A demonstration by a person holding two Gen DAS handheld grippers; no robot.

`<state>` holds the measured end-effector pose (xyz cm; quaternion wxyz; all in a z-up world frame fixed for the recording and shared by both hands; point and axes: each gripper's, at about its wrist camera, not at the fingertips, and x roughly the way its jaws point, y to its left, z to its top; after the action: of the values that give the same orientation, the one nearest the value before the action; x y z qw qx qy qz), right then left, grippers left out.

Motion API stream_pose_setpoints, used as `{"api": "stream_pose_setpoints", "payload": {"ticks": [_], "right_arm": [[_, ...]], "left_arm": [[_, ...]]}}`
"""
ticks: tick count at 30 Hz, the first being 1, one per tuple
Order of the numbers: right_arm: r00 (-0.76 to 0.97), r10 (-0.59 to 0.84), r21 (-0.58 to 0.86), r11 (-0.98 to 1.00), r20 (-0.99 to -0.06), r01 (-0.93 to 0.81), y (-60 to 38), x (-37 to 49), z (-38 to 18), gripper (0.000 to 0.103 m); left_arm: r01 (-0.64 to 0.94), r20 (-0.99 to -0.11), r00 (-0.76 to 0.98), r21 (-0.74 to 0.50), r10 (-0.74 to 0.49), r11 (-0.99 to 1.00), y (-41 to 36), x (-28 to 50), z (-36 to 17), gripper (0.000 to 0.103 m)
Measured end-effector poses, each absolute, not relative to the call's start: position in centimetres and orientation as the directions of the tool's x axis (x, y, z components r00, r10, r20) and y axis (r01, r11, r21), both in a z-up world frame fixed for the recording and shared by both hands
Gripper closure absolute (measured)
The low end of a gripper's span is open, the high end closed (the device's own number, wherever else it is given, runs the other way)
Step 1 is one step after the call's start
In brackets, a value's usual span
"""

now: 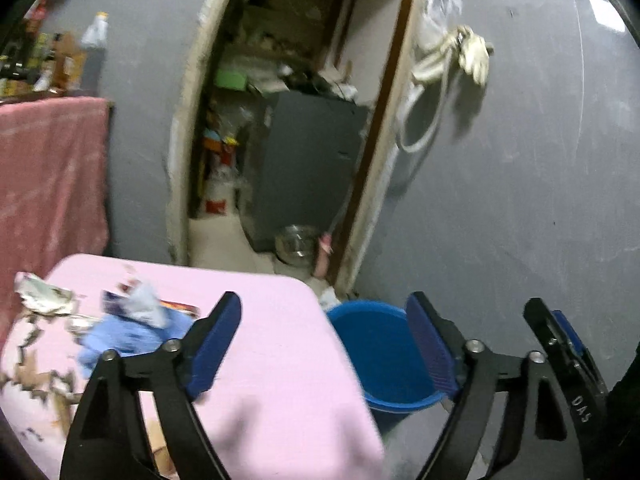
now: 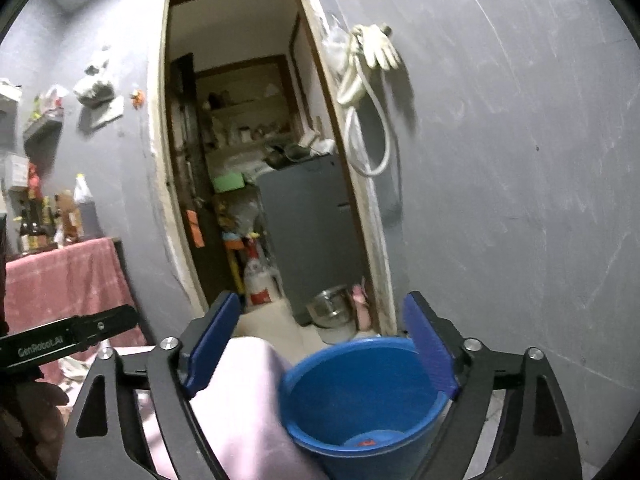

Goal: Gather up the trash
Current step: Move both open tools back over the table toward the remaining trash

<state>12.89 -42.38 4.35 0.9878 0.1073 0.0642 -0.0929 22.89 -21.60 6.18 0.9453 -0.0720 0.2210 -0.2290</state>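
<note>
Broadly, by size: one tabletop (image 1: 280, 360) under a pink cloth, filling the near left of the left wrist view; one blue bucket (image 2: 360, 392) on the floor just right of the tabletop's far right corner, serving as the bin. One left gripper (image 1: 324, 344) over the tabletop edge, fingers (image 1: 216, 344) spread wide with nothing between them; one right gripper (image 2: 320, 344) above the bucket, fingers equally wide and empty. Trash, remaining on the tabletop's left side: one blue rag or wrapper (image 1: 128, 336), one crumpled paper wad (image 1: 44, 296) at the far left edge, one printed packet (image 1: 132, 300) behind the blue piece, and scattered brown scraps (image 1: 36, 380) too blurred to count. Trash, collected: one small item with a red mark (image 2: 366, 442) lying at the bucket bottom; anything else inside cannot be told. Progress, judged: early to middle, one piece binned, at least three larger pieces plus the scraps left to pick up and carry right to the bucket.
</note>
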Motion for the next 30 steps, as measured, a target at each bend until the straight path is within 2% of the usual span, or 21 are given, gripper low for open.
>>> {"api": "stream_pose_setpoints", "payload": {"ticks": [3,5,6,8,17,25,30], "right_arm": [[0.982,-0.150,0.192,0.966,-0.118,0.171,-40.8,12.4,5.2,0.008],[0.987,-0.133,0.187,0.971,-0.096,0.149,-39.5,12.1,5.9,0.000],[0.988,-0.126,0.184,0.973,-0.087,0.140,-38.9,11.9,6.0,0.000],[0.992,-0.109,0.170,0.978,-0.069,0.120,-37.4,11.4,6.4,0.000],[1.000,-0.018,0.111,0.994,-0.022,0.020,-31.5,10.1,6.8,0.000],[0.996,0.049,0.090,0.995,-0.072,-0.042,-27.6,9.8,5.7,0.000],[0.987,0.084,0.072,0.995,-0.140,-0.075,-25.5,10.4,4.0,0.000]], "left_arm": [[0.378,-0.354,0.829,-0.216,-0.433,0.900,-19.1,21.4,6.9,0.019],[0.357,-0.338,0.847,-0.208,-0.409,0.911,-17.2,20.2,7.2,0.011],[0.342,-0.329,0.857,-0.209,-0.396,0.916,-16.6,19.7,7.1,0.005],[0.322,-0.305,0.875,-0.214,-0.376,0.922,-14.7,18.7,7.3,0.004],[0.204,-0.297,0.920,-0.191,-0.255,0.960,-7.8,16.3,6.6,0.003],[0.103,-0.350,0.924,-0.164,-0.156,0.981,-3.2,14.5,3.4,0.003],[0.079,-0.410,0.900,-0.179,-0.147,0.981,-1.5,14.5,1.2,0.003]]}}
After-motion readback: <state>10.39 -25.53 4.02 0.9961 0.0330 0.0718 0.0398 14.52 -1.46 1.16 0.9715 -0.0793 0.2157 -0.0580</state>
